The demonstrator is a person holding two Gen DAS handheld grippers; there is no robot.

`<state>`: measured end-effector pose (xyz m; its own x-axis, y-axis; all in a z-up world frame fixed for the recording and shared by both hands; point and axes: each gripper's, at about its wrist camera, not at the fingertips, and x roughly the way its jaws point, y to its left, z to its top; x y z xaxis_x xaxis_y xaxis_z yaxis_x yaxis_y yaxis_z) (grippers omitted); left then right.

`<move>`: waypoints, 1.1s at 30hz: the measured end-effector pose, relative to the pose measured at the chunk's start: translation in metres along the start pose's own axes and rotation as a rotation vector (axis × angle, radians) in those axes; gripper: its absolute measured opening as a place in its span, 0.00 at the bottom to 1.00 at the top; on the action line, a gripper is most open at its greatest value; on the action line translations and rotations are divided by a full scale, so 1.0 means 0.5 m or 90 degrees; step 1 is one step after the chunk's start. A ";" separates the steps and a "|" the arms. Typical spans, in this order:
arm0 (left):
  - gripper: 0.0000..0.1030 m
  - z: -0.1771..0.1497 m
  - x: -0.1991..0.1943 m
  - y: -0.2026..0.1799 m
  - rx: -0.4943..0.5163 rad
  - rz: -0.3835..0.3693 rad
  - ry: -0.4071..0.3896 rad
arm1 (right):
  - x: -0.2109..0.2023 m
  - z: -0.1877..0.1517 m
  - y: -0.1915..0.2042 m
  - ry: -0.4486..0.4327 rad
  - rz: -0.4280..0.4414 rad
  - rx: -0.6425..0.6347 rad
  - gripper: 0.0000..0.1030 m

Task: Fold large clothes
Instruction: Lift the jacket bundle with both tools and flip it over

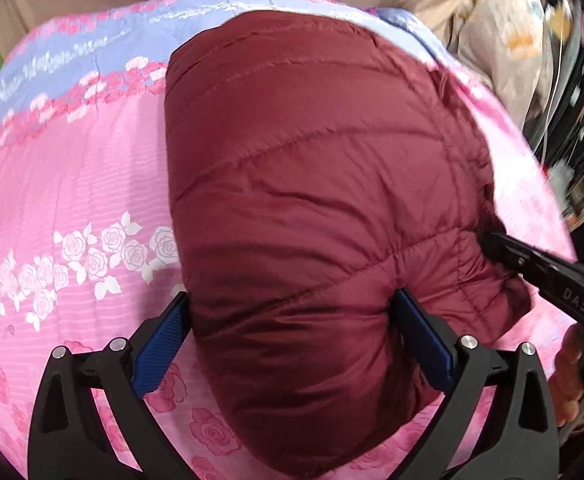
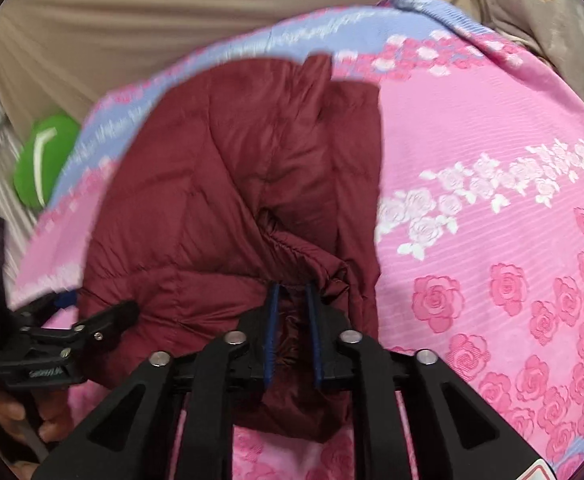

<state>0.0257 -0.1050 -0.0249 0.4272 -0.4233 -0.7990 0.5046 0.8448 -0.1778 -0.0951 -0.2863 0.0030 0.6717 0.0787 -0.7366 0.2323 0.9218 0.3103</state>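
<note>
Maroon jacket (image 1: 311, 200) folded, lying on pink floral bedsheet (image 1: 72, 184). Left hand-held gripper (image 1: 292, 312) spread wide, straddling jacket's near edge. Right hand-held gripper (image 2: 292, 300) pinching jacket fold between blue pads.

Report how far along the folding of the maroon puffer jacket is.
Done: the maroon puffer jacket already lies as a compact doubled bundle on the pink rose bedspread.
In hand: the right gripper pinches a gathered edge of the jacket; the left gripper straddles the near end, fingers wide against its sides.
Left: set the pinched edge down, flatten the puffy bundle, let go.
</note>
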 end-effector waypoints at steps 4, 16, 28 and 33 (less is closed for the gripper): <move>0.94 0.023 -0.022 0.051 -0.077 -0.071 -0.013 | -0.042 0.007 -0.034 -0.049 -0.004 0.040 0.65; 0.96 0.074 0.060 0.099 -0.137 -0.170 0.025 | 0.084 0.023 -0.088 0.072 0.132 0.135 0.73; 0.96 0.100 0.100 0.108 -0.115 -0.190 0.012 | 0.129 0.062 -0.073 0.070 0.164 0.123 0.83; 0.83 0.102 0.066 0.078 -0.043 -0.162 -0.029 | 0.129 0.070 -0.046 0.069 0.185 0.109 0.41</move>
<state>0.0977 -0.1028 -0.0288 0.3270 -0.6378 -0.6974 0.5500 0.7285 -0.4084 -0.0325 -0.3157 -0.0303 0.6501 0.3768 -0.6598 0.1636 0.7786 0.6058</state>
